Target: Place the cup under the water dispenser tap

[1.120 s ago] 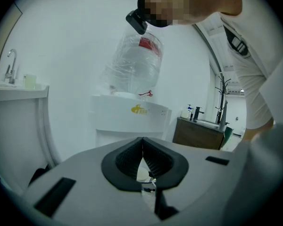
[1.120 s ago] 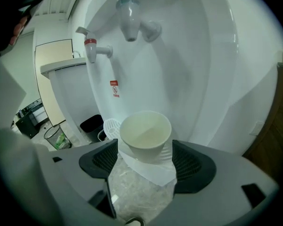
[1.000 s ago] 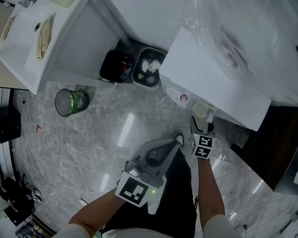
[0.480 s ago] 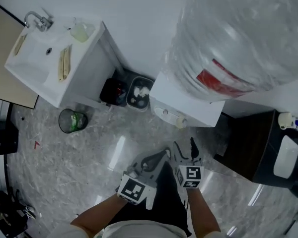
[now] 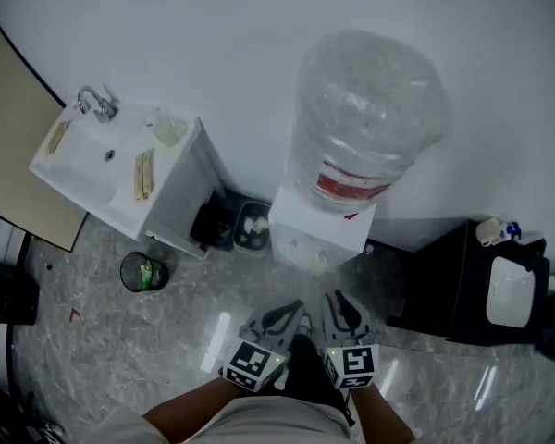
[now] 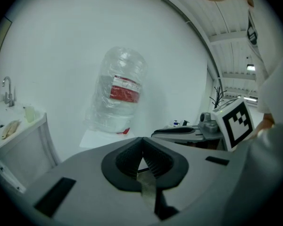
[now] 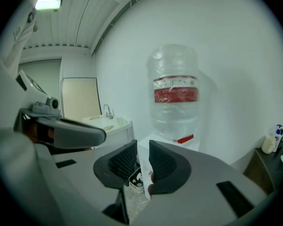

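Observation:
The water dispenser (image 5: 319, 222) is a white box topped by a large clear bottle (image 5: 365, 123) with a red label; both gripper views also look at the bottle (image 6: 119, 95) (image 7: 174, 91). A small pale shape (image 5: 320, 261) sits at the dispenser's front, too small to tell as the cup. My left gripper (image 5: 291, 309) (image 6: 142, 144) is shut with nothing in it, held low in the head view, apart from the dispenser. Beside it my right gripper (image 5: 338, 300) (image 7: 142, 150) has a narrow gap between its closing jaws, and nothing is between them.
A white sink cabinet (image 5: 102, 160) stands left of the dispenser, with a black bin (image 5: 213, 222) and a bin of white rubbish (image 5: 252, 227) between them. A round bin (image 5: 143, 271) stands on the marble floor. A dark cabinet (image 5: 449, 285) is at the right.
Both grippers have risen and drawn back from the dispenser's front. The right gripper's jaws, wide by the cup before, have narrowed. The whole bottle has come into the head view.

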Tool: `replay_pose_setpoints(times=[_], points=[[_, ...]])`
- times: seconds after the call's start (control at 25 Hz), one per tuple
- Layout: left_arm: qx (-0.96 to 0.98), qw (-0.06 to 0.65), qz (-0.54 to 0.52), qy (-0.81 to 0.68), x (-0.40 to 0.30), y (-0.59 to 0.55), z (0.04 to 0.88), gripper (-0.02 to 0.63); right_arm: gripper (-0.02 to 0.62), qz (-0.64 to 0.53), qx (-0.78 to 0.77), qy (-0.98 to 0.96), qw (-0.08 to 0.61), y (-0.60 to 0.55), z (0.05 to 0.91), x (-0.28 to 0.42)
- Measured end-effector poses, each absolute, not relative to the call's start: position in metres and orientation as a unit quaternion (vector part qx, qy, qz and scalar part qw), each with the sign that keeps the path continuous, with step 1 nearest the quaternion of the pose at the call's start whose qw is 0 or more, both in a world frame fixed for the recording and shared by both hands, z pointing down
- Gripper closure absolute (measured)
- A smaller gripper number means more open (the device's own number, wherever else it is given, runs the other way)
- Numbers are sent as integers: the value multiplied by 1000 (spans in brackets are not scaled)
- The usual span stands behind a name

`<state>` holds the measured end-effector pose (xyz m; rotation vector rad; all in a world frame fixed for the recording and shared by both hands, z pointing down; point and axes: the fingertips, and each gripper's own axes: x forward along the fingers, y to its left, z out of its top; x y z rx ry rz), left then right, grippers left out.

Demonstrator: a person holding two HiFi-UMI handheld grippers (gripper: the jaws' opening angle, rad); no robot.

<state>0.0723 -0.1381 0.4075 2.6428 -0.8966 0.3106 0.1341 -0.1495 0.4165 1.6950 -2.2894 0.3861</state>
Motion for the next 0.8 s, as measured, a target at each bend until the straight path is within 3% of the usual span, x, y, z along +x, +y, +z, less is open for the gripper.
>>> replay_pose_setpoints(times=[0.36, 0.8], points=[[933, 168, 69, -310, 75, -128, 347, 601, 572, 121, 592, -789, 111, -123, 349, 121], [940, 155, 57, -299, 73, -118, 320, 601, 578, 108, 585, -794, 125, -110, 327, 105]])
